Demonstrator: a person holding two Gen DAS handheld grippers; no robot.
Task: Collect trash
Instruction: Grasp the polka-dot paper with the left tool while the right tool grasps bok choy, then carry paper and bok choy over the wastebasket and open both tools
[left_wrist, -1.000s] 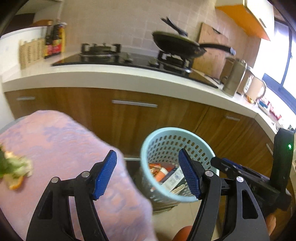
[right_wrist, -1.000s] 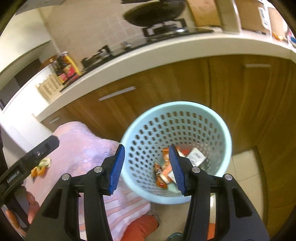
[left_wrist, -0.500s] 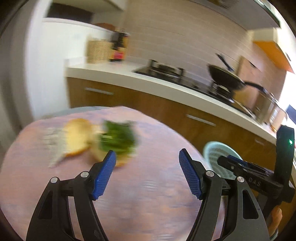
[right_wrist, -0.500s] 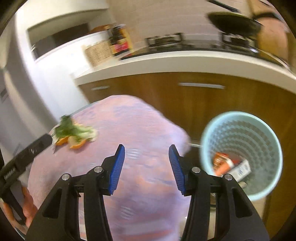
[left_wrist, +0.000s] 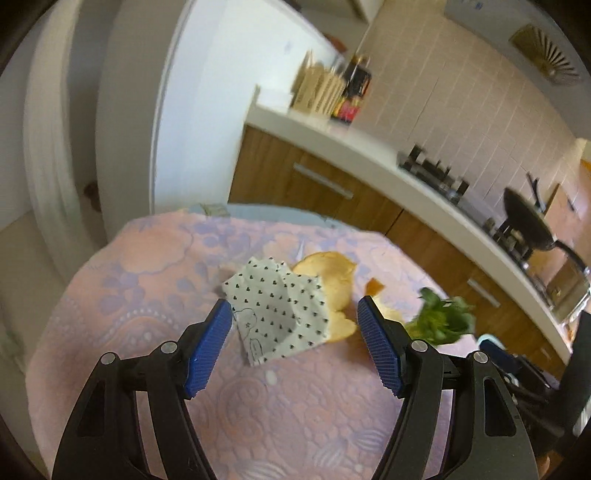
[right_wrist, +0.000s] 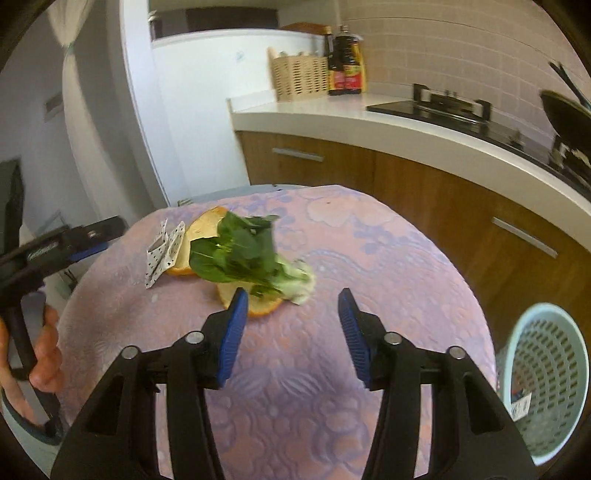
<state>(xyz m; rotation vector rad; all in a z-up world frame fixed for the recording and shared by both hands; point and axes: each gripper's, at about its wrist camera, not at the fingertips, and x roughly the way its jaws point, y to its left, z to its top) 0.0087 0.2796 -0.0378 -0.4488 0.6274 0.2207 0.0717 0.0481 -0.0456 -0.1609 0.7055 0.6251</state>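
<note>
Trash partly collected; more waits on the tabletop

Left gripper (left_wrist: 294, 334): jaws wide, empty, flanking the wrapper (left_wrist: 277, 314) left of the greens (right_wrist: 247, 254); 2 peels (right_wrist: 201, 230) beside them. Right gripper (right_wrist: 290, 325): jaws wide, empty. Right of the greens, the basket (right_wrist: 546, 384) holds some trash.

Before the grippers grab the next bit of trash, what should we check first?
1. Left hand-held gripper open and empty: ok.
2. Right hand-held gripper open and empty: ok.
3. Dotted paper wrapper lined up between the left fingers: ok.
4. Leafy greens free to lift: not ok, they lie on the peel pieces.
5. Trash basket has room: ok, its upper part shows bare.
6. Wrapper's lower end flat on the tablecloth: cannot tell.
</note>
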